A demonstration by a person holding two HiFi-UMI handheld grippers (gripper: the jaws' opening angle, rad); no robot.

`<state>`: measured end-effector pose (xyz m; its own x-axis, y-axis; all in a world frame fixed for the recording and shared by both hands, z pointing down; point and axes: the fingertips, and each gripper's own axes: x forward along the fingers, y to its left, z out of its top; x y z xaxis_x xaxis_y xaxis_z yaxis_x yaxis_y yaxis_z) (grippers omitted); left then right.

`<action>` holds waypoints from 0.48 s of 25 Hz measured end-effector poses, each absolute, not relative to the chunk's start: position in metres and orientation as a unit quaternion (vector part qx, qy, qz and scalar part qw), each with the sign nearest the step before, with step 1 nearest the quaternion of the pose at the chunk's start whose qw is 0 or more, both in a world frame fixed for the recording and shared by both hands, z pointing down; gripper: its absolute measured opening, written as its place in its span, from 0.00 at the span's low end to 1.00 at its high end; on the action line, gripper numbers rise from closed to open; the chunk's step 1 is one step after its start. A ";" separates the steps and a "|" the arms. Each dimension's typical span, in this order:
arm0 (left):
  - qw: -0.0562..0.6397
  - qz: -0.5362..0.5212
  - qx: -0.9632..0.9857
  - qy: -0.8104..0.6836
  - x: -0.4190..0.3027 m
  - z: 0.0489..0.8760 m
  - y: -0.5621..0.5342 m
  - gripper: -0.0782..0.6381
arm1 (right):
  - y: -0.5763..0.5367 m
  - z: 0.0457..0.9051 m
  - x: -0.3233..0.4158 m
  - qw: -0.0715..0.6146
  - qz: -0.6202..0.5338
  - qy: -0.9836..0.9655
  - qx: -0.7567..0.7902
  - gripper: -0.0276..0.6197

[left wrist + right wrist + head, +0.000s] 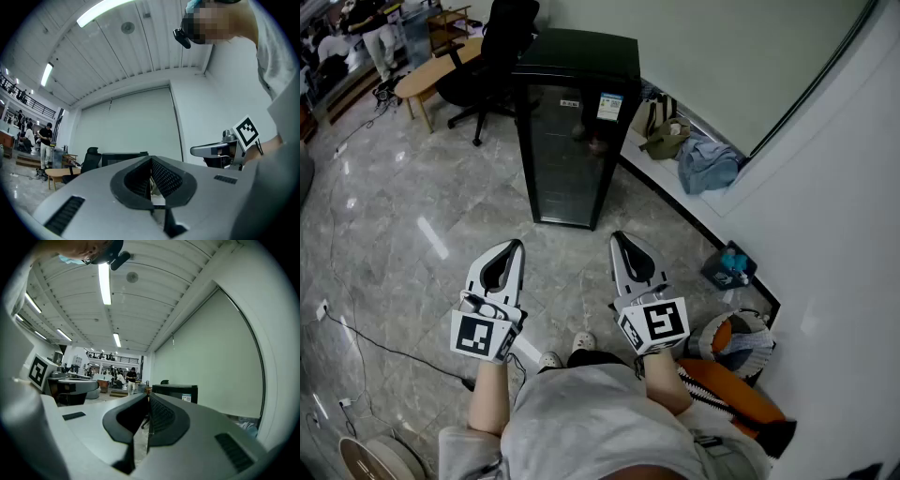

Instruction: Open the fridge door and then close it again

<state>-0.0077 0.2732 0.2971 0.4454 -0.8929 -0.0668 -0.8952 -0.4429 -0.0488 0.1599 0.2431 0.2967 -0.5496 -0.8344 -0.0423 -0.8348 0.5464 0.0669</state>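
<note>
Left gripper (514, 247) and right gripper (619, 238) point level, side by side, jaws of each pressed together with nothing between. Fridge (581, 56) stands on the floor (412, 244) ahead, well apart, door (567, 155) shut.

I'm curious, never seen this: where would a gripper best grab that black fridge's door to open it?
Probably a long upright edge of the fridge door, approached from the front: the closed glass front is flat, with no protruding handle visible. Which edge swings free, I cannot tell.

Fridge (572, 131) ahead in all views
</note>
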 end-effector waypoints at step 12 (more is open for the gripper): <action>0.041 0.011 -0.843 0.536 0.006 0.301 0.248 0.13 | 0.213 0.300 0.169 0.008 0.039 0.886 -0.462 0.08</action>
<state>0.0056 0.2481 0.3010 0.4259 -0.9026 -0.0623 -0.9044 -0.4228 -0.0582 0.1688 0.2126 0.3003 -0.5735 -0.8176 -0.0509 -0.8189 0.5706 0.0622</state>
